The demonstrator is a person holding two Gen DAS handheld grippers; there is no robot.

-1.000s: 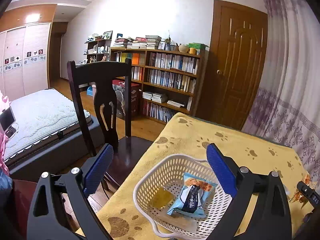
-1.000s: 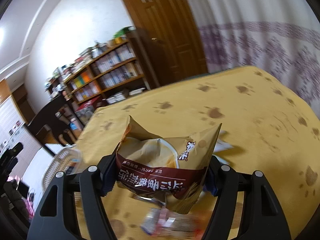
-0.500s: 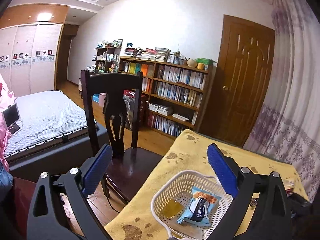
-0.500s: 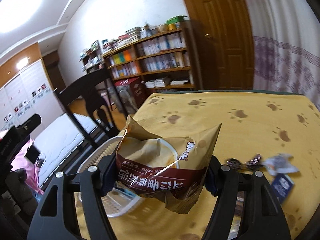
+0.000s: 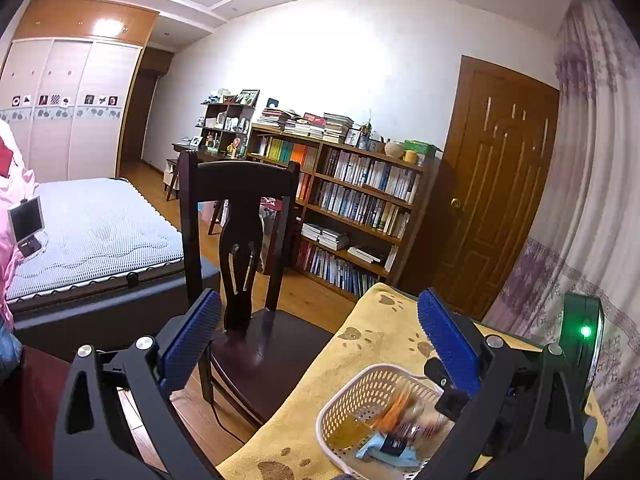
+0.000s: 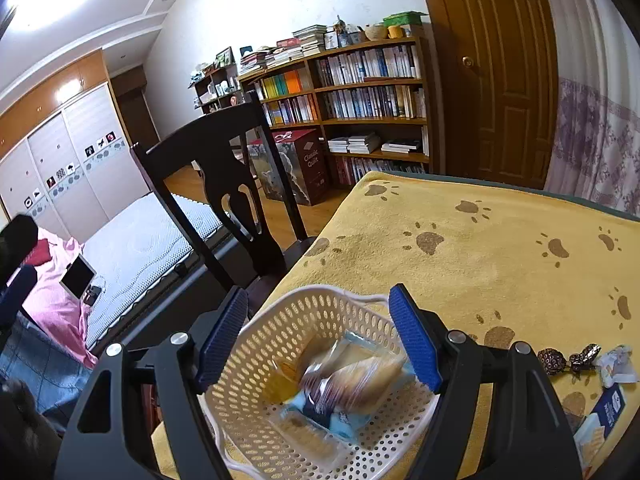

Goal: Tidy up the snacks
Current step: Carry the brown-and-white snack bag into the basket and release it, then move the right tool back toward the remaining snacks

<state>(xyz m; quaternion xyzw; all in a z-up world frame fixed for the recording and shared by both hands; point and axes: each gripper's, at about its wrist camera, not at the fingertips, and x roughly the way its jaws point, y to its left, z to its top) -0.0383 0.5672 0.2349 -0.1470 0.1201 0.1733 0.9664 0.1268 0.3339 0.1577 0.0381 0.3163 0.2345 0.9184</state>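
The brown snack bag, clamped between the right gripper's pads half a second ago, is now a motion-blurred shape inside the white basket, over the light blue packet that was there before. The right gripper hangs over the basket with its fingers spread and nothing between them, so the drop looks just made. The left gripper is also spread and empty, off to the chair side of the basket. On the yellow paw-print cloth, more snacks remain near the right edge: small dark wrapped sweets and a blue packet, probably next for collection.
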